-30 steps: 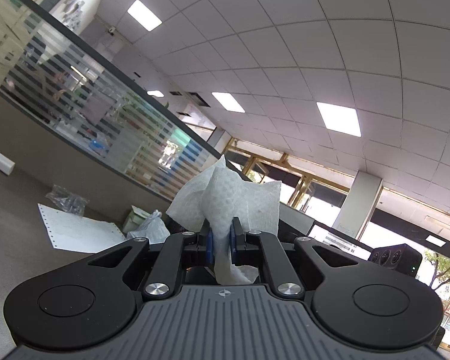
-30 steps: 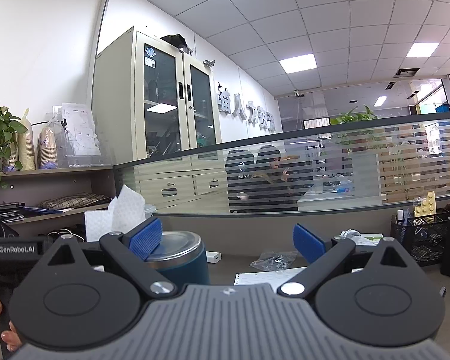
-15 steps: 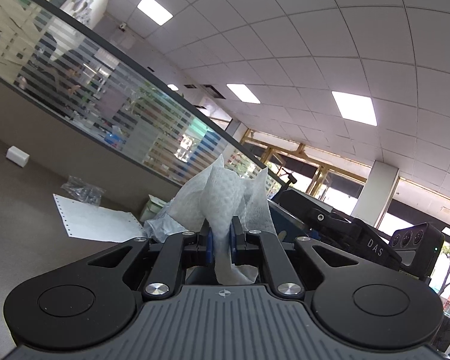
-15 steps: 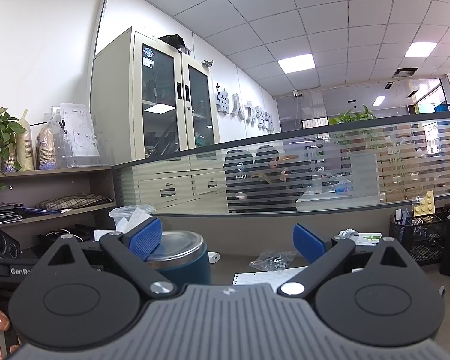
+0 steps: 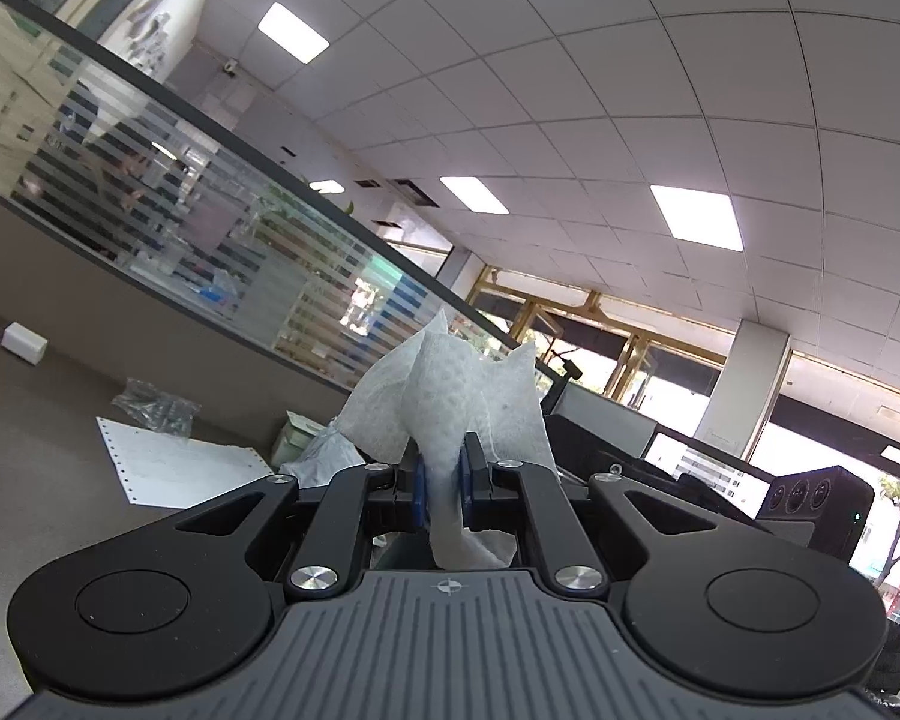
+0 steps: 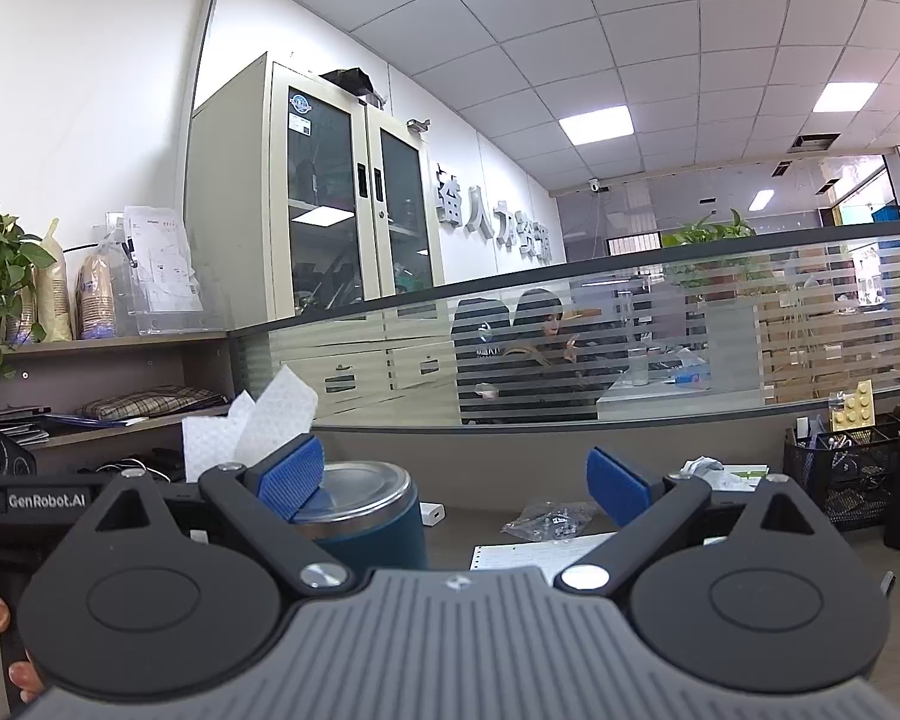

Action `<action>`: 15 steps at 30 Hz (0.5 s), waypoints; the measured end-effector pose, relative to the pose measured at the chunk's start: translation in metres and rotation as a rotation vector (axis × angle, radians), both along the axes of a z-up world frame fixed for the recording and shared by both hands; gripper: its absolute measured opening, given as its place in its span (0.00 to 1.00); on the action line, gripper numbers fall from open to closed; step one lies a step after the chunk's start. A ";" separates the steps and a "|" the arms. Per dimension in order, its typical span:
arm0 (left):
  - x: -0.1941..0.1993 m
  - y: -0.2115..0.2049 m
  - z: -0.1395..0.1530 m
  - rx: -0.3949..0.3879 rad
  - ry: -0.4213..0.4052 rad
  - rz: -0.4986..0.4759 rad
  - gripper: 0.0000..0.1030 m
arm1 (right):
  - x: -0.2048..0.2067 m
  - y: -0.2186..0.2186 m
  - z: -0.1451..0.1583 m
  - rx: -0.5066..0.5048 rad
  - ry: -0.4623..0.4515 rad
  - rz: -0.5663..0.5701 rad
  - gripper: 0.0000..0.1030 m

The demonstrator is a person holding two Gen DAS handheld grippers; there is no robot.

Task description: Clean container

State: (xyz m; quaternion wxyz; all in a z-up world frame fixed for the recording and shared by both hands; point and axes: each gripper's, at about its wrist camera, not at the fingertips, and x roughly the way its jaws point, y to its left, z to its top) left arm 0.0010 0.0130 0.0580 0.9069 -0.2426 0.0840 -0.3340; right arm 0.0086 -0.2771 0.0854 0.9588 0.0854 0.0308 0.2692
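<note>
My left gripper [image 5: 444, 489] is shut on a crumpled white paper towel [image 5: 450, 402] that stands up between its blue pads. The same paper towel [image 6: 249, 426] shows in the right wrist view at the left, above the left gripper's body. My right gripper [image 6: 456, 480] is open and empty. A dark blue cylindrical container with a shiny steel rim [image 6: 366, 510] stands on the desk just behind the right gripper's left finger [image 6: 288, 474]. The container's inside is hidden.
White perforated paper [image 6: 546, 552] and a clear plastic bag [image 6: 546, 519] lie on the grey desk [image 5: 42, 468]. A black mesh organiser [image 6: 840, 474] stands at the right. A striped glass partition [image 6: 630, 348] closes the desk's far side. Shelves [image 6: 108, 372] are at the left.
The left gripper with the paper towel has tilted and shifted; in the right wrist view the towel dropped low behind the finger and has risen again. The right gripper has stayed open and nearly still.
</note>
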 end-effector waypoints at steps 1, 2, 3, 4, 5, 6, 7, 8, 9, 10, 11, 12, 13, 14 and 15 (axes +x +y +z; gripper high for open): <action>0.000 0.000 -0.001 0.002 0.003 0.000 0.13 | 0.000 0.000 0.000 0.001 0.001 0.001 0.94; 0.000 0.000 -0.002 0.006 0.006 0.001 0.12 | 0.000 0.000 0.000 0.001 0.001 0.002 0.94; 0.000 0.000 -0.002 0.011 0.008 0.001 0.13 | 0.001 0.000 0.000 0.002 0.001 0.003 0.94; 0.000 0.000 -0.003 0.016 0.009 0.000 0.13 | 0.001 -0.001 0.000 0.003 0.001 0.004 0.94; 0.000 0.000 -0.004 0.022 0.010 0.000 0.12 | 0.001 -0.001 0.000 0.003 0.001 0.005 0.94; 0.000 0.000 -0.005 0.025 0.012 0.000 0.13 | 0.001 -0.001 0.000 0.004 0.001 0.005 0.94; 0.000 0.000 -0.006 0.025 0.015 0.000 0.12 | 0.002 -0.001 0.000 0.005 0.001 0.005 0.94; 0.000 0.000 -0.007 0.026 0.019 0.001 0.12 | 0.002 -0.001 0.000 0.005 0.001 0.005 0.94; -0.001 0.001 -0.008 0.029 0.023 0.002 0.12 | 0.002 -0.001 0.000 0.006 0.000 0.005 0.94; -0.001 0.001 -0.009 0.030 0.027 0.004 0.12 | 0.002 -0.001 0.000 0.007 0.000 0.006 0.94; -0.001 0.001 -0.011 0.029 0.030 0.005 0.13 | 0.002 -0.001 -0.001 0.007 0.000 0.007 0.94; 0.000 0.001 -0.012 0.026 0.033 0.006 0.13 | 0.002 -0.001 -0.001 0.008 0.000 0.009 0.94; 0.000 0.001 -0.013 0.021 0.036 0.006 0.13 | 0.003 -0.001 -0.001 0.009 0.000 0.010 0.94; 0.001 0.002 -0.015 0.016 0.039 0.006 0.13 | 0.003 -0.001 -0.001 0.009 0.000 0.011 0.94; 0.002 0.002 -0.016 0.013 0.042 0.006 0.13 | 0.003 -0.001 -0.001 0.009 -0.001 0.012 0.94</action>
